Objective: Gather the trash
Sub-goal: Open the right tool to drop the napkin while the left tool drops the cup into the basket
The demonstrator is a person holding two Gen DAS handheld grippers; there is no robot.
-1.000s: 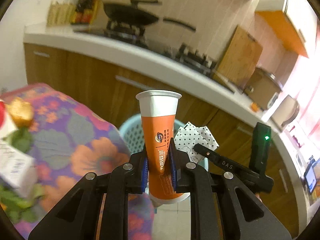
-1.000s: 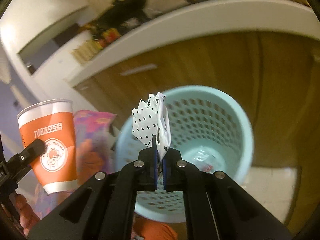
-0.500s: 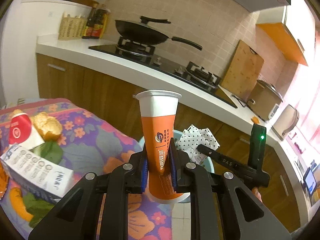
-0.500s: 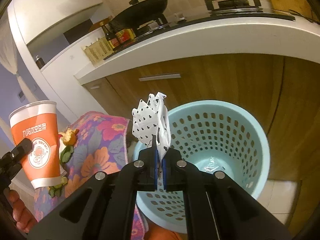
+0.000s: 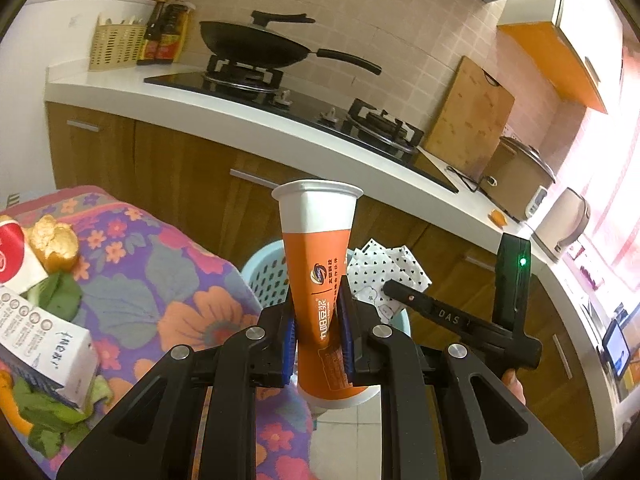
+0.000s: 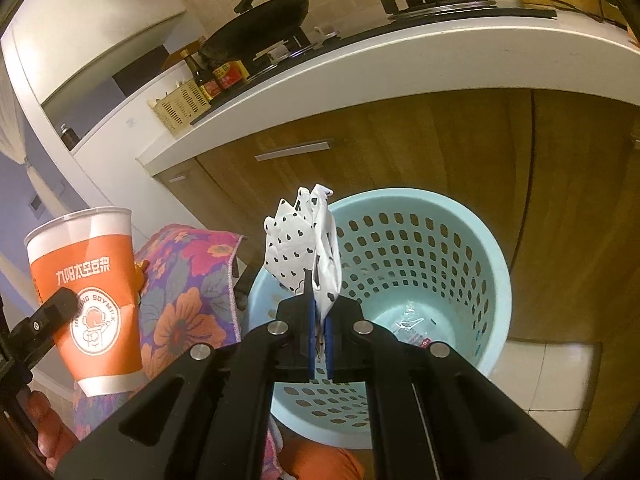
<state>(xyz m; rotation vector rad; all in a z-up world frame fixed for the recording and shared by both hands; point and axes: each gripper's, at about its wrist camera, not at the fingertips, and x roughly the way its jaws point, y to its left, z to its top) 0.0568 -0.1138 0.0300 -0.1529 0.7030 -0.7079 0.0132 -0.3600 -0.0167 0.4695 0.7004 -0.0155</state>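
Observation:
My left gripper [image 5: 318,320] is shut on an orange and white paper cup [image 5: 320,276], held upright beside the table. The cup also shows at the left of the right wrist view [image 6: 86,296]. My right gripper [image 6: 319,320] is shut on a white wrapper with black hearts [image 6: 304,252], held just above the near rim of a light blue perforated trash basket [image 6: 420,272]. The wrapper [image 5: 384,276] and the basket [image 5: 264,276] show behind the cup in the left wrist view. A clear wrapper [image 6: 412,328] lies in the basket's bottom.
A table with a flowered cloth [image 5: 168,292] stands left of the basket, bearing a carton [image 5: 44,344], bread [image 5: 54,236], a red and white cup [image 5: 12,256] and green leaves [image 5: 52,420]. Wooden cabinets [image 6: 420,132] and a counter with a stove and wok [image 5: 256,44] stand behind.
Both views have tilted upward, showing more of the counter and stove. The cup and wrapper stay gripped; the basket sits lower in the right wrist view.

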